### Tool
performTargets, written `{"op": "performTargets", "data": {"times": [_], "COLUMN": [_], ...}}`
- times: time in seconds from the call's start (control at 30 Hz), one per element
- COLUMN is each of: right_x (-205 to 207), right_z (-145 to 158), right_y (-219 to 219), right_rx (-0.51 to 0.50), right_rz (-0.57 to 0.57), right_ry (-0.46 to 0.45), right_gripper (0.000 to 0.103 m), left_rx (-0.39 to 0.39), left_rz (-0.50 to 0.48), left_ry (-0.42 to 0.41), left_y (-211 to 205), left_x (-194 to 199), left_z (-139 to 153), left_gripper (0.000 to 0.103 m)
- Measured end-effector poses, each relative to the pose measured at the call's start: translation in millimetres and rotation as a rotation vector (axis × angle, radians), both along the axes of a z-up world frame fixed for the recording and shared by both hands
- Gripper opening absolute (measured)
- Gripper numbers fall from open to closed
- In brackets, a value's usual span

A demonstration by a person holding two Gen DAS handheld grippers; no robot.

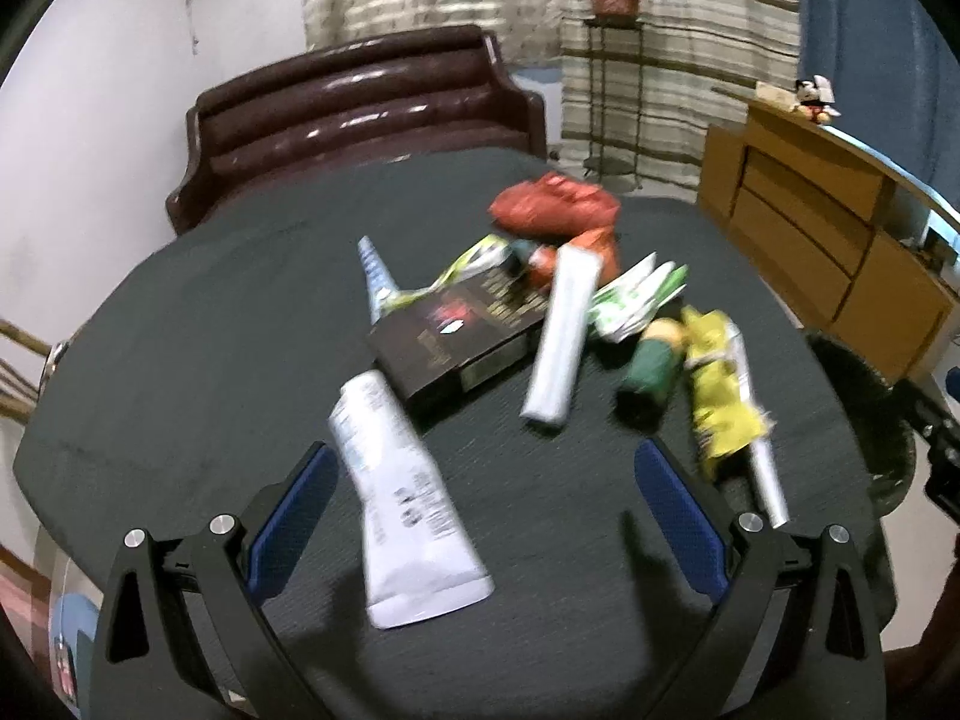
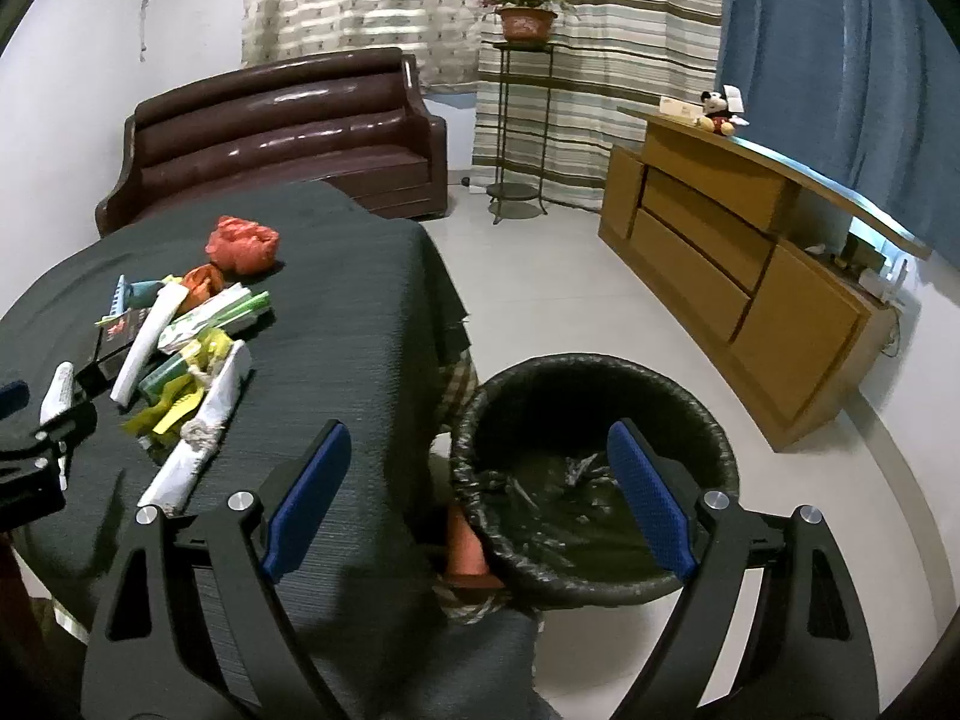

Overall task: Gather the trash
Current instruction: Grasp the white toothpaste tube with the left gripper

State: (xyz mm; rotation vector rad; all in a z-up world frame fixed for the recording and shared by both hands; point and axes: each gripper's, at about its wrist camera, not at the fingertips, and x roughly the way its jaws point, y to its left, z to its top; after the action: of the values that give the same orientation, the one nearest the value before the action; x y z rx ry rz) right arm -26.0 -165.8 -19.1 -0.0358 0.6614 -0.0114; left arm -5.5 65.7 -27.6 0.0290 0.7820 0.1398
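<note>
A pile of trash lies on the dark-clothed table (image 1: 180,360). In the left wrist view my left gripper (image 1: 480,504) is open, its jaws on either side of a white tube (image 1: 402,498). Beyond lie a black box (image 1: 456,336), a white wrapped stick (image 1: 561,336), a yellow wrapper (image 1: 717,384), a green roll (image 1: 651,366) and a red bag (image 1: 552,204). My right gripper (image 2: 480,486) is open and empty, at the table's right edge, over the black-lined bin (image 2: 594,474). The pile shows in the right wrist view (image 2: 180,348).
A brown sofa (image 2: 282,138) stands behind the table. A wooden cabinet (image 2: 738,276) runs along the right wall, with a plant stand (image 2: 522,120) by the curtains. The bin stands on the pale floor beside the table. My left gripper's body (image 2: 30,456) shows at the left.
</note>
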Motion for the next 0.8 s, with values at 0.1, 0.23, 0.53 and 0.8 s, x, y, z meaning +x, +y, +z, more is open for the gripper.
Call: {"op": "performTargets", "data": {"times": [0.1, 0.23, 0.53, 0.8], "right_x": [1.1, 2.1, 3.4, -0.6], "right_z": [-0.6, -0.9, -0.3, -2.6], "right_y": [8.7, 20.3, 42.6, 70.5], "right_rx": [0.001, 0.004, 0.022, 0.041], "right_rz": [0.017, 0.040, 0.083, 0.157], "right_ry": [0.004, 0.009, 0.019, 0.053], "right_gripper": [0.085, 0.085, 0.085, 0.079], "left_rx": [-0.018, -0.029, -0.060, -0.028], "left_rz": [0.028, 0.041, -0.009, -0.036], "left_ry": [0.022, 0.028, 0.058, 0.036], "left_y": [12.4, 21.6, 36.4, 45.2], "left_x": [-1.7, -4.5, -5.9, -4.3], "left_z": [-5.1, -7.1, -14.7, -12.5], "left_gripper": [0.096, 0.090, 0.043, 0.040]}}
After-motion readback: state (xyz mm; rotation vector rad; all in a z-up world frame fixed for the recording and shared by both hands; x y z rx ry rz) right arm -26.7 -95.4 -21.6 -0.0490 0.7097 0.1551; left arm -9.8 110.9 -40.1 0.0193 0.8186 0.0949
